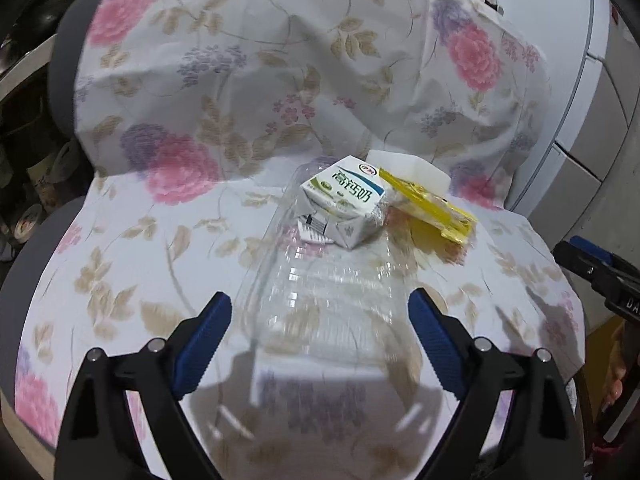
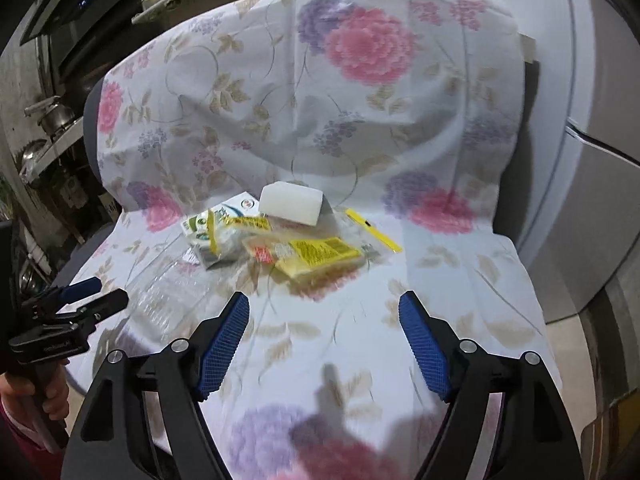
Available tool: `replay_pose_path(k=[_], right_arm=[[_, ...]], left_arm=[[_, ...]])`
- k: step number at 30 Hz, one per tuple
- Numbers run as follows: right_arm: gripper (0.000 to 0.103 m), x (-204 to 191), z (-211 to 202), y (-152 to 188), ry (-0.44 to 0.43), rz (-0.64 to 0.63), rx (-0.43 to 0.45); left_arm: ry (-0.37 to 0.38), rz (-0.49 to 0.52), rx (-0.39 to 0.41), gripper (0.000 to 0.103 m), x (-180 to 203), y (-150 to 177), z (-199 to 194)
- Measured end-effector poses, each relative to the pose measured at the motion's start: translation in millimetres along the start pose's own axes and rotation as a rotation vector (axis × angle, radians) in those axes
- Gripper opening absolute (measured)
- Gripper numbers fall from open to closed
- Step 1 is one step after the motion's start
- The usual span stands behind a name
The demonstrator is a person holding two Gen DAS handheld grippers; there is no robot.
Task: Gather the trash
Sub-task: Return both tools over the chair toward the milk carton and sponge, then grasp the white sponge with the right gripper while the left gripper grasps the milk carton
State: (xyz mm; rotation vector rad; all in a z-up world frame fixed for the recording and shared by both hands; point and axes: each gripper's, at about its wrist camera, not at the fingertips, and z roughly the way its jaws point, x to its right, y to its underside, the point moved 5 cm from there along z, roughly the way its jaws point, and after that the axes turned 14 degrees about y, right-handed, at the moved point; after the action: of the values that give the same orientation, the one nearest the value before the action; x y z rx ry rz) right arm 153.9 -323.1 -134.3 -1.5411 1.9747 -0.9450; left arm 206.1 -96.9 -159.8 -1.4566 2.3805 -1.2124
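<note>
Now left gripper point(image 1: 320, 320) wide, empty; clear bottle point(image 1: 320, 292) right ahead, lengthwise. Right gripper point(image 2: 324, 320) wide, farther off.

A white cloth point(image 1: 280, 80) printed with pink and purple flowers and beige leaves covers a grey chair point(image 1: 60, 64). Near the middle of the seat lies a milk carton point(image 1: 344, 200), white with green and dark blue print and a barcode. Touching it is a yellow wrapper point(image 2: 316, 254) with small dark lettering and a red patch. A plain white block point(image 2: 290, 204) sits toward the seat's back edge. A clear, colourless plastic bottle point(image 1: 320, 300) lies near the front edge. Both grippers' fingers point(image 2: 424, 348) are black with blue textured pads.
</note>
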Motion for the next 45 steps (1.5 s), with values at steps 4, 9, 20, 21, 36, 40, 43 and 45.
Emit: replay_pose_path(k=[4,9,20,21,36,40,43,45], right_arm=[[0.078,-4,17,-15,-0.004,0.000,0.000],[0.078,-7,34,-29,-0.012,0.006,0.001],[0.078,-5,58,-41,-0.038,0.012,-0.011],[0.078,-5,60,-41,-0.041,0.013,-0.016],[0.078,-4,67,-42,-0.036,0.003,-0.043],[0.078,-3,65,-40,-0.035,0.010,-0.045],[0.078,-3,61,-39,-0.034,0.007,-0.041],[0.078,-2,58,-38,-0.037,0.010,-0.039]], left_arm=[[0.014,0.024,-0.038,0.087,-1,-19,26],[0.017,0.039,-0.084,0.096,-1,-41,60],[-0.047,0.056,-0.235,0.096,-14,-53,118],[-0.050,0.064,-0.244,0.097,-13,-52,121],[-0.049,0.154,-0.198,0.064,11,-55,127],[-0.013,0.159,-0.138,0.057,19,-53,110],[0.004,0.120,-0.103,0.054,16,-51,99],[0.005,0.091,-0.083,0.055,13,-54,94]])
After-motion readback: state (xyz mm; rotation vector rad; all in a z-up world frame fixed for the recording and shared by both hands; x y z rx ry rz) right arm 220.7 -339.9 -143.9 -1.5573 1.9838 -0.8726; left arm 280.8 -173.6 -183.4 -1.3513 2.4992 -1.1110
